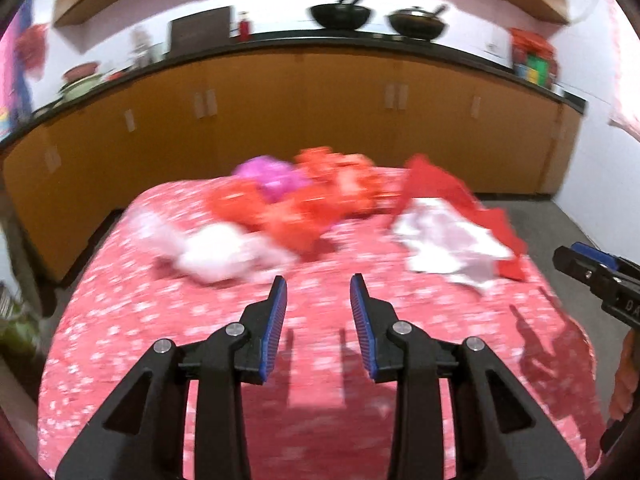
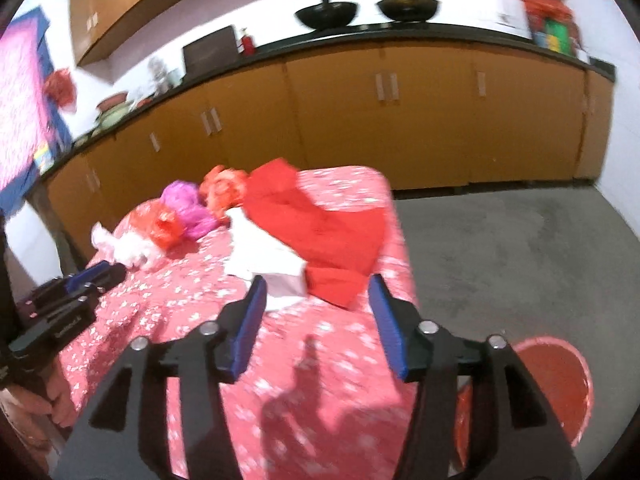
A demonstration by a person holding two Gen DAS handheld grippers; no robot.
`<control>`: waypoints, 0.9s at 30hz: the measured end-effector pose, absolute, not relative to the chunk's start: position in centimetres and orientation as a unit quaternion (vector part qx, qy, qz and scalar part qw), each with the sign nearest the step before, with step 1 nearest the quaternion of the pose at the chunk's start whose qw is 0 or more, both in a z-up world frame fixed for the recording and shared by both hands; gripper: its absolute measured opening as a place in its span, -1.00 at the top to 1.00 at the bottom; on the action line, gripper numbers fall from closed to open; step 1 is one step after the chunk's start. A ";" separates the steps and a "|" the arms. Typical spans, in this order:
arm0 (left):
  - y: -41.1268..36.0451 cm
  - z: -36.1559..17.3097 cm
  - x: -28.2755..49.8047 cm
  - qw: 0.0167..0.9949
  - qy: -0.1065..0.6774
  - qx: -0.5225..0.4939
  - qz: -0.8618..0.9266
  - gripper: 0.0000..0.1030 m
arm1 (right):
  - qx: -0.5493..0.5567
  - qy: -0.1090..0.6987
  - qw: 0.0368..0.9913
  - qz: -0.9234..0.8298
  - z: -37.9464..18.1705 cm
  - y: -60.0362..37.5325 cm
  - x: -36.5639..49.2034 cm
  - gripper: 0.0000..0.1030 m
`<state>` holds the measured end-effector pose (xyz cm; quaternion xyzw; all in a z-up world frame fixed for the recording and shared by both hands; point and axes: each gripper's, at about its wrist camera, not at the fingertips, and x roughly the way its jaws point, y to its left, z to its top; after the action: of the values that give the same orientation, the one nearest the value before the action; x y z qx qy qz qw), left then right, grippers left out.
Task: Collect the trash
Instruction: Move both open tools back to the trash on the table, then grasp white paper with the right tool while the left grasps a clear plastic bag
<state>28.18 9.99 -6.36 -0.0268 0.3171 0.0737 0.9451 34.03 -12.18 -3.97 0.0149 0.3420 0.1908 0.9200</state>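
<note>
Left gripper (image 1: 318, 284): jaws partly apart, nothing between them, hovering over the near half of the surface (image 1: 224, 340), which has a red-and-white floral cloth. Right gripper (image 2: 318, 288): jaws wide apart, holding nothing, above the surface's right near part, its tips just short of the red paper (image 2: 332, 224) and white paper (image 2: 264, 260).

Trash sits at the far half of the surface, blurred in both views. Count as far as it can be told: one white crumpled wad (image 1: 224, 254), one pink bag (image 1: 272, 178), about two orange-red crumpled bags (image 1: 280, 216), one red paper sheet lying partly over one white sheet. The wad, pink bag and orange bags touch in a cluster at far left; the two sheets lie apart from them at far right, near the right edge.

Only the right view shows the red bucket (image 2: 560, 384) on the grey floor (image 2: 520, 240), just beside the surface's near right corner, partly hidden by the gripper. It also shows the left gripper at its left edge, over the surface's left side. The left view shows the right gripper's tip at its right edge, beyond the surface's right side; no bucket there.

Behind: orange cabinets (image 1: 320, 120) under a dark counter carrying two black woks (image 1: 340, 16).
</note>
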 end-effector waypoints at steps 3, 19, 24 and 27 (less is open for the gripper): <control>12.9 -6.6 27.7 0.943 0.318 -0.041 0.095 0.34 | -0.031 0.348 0.916 0.197 -4.5 -9.1 34.9 -0.22; 20.9 -7.4 26.7 0.939 0.304 -0.098 0.127 0.16 | -0.077 0.353 0.909 0.208 -6.4 -4.9 36.7 0.86; 21.6 -7.3 28.6 0.938 0.309 -0.109 0.117 -0.03 | -0.077 0.348 0.906 0.229 -6.2 -4.6 35.1 0.86; 22.6 -7.3 30.1 0.932 0.317 -0.124 0.122 -0.03 | -0.085 0.347 0.904 0.236 -6.1 -4.2 34.5 0.86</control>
<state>30.12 22.55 -7.32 -0.1240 0.3173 0.1219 0.9323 34.53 -4.25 -6.14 -0.0848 0.3470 0.2358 0.9038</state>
